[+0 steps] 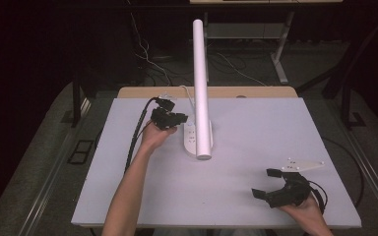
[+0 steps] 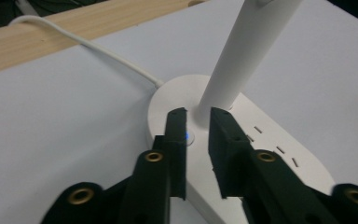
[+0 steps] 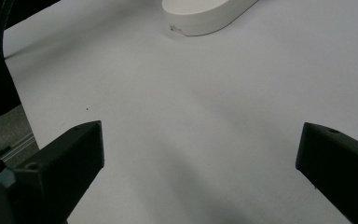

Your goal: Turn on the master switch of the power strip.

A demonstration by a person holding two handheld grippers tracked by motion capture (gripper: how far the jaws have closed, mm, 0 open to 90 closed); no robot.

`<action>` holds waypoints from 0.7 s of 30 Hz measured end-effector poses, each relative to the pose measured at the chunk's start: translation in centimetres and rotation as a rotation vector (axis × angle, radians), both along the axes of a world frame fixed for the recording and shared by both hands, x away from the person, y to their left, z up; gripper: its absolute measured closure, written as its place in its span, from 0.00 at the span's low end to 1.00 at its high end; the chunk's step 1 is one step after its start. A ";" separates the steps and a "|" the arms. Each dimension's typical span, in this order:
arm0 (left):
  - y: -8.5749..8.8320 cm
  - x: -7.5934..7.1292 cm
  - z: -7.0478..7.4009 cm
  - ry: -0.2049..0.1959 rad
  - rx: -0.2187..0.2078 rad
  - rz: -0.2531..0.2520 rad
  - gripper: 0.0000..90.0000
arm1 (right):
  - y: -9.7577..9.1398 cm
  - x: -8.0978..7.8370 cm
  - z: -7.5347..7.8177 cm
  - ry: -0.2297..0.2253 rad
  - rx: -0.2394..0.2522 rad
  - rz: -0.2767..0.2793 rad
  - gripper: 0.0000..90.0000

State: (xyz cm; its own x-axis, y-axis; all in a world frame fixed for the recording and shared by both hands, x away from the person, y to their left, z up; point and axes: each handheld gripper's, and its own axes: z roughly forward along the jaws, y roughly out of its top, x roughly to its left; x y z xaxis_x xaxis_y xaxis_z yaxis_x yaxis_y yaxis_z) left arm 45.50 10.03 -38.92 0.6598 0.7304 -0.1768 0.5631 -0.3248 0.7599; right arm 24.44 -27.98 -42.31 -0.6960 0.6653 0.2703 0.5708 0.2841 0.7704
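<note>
The left gripper [image 2: 198,116] hangs just over the flat base [image 2: 223,154] of a white lamp [image 1: 200,88]. Its two black jaws are a little way apart, with a thin gap between them and nothing held. A small round button [image 2: 189,136] with a blue light peeks out beside one jaw, right below the tips. So the button is straight down from this claw, very near. The lamp's long white pole [image 2: 247,51] goes up just past the jaws and leans toward the person. The base lies long and flat on the white table [image 1: 256,147], with a cord [image 2: 98,46] running off behind it. The right gripper [image 1: 271,186] rests well apart, near the table's front edge, its jaws wide and holding nothing. I think the left one is best placed to press.
</note>
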 end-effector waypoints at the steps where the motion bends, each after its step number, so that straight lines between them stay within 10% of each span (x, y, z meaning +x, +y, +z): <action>1: 0.4 -0.1 0.3 0.009 -0.001 -0.014 0.80 | 0.0 0.0 0.0 0.000 0.001 -0.001 0.00; 21: 4.3 -3.9 3.0 0.016 -0.082 -0.062 0.04 | -0.1 0.0 0.1 -0.007 0.010 0.001 0.00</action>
State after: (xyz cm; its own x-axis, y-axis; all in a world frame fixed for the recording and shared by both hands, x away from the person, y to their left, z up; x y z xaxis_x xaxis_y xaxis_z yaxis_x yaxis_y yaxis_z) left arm 41.59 14.31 -35.95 0.7001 0.6709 -0.2446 0.5558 -0.2968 0.7765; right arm 24.41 -28.03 -42.23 -0.6984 0.6621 0.2719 0.5651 0.2769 0.7772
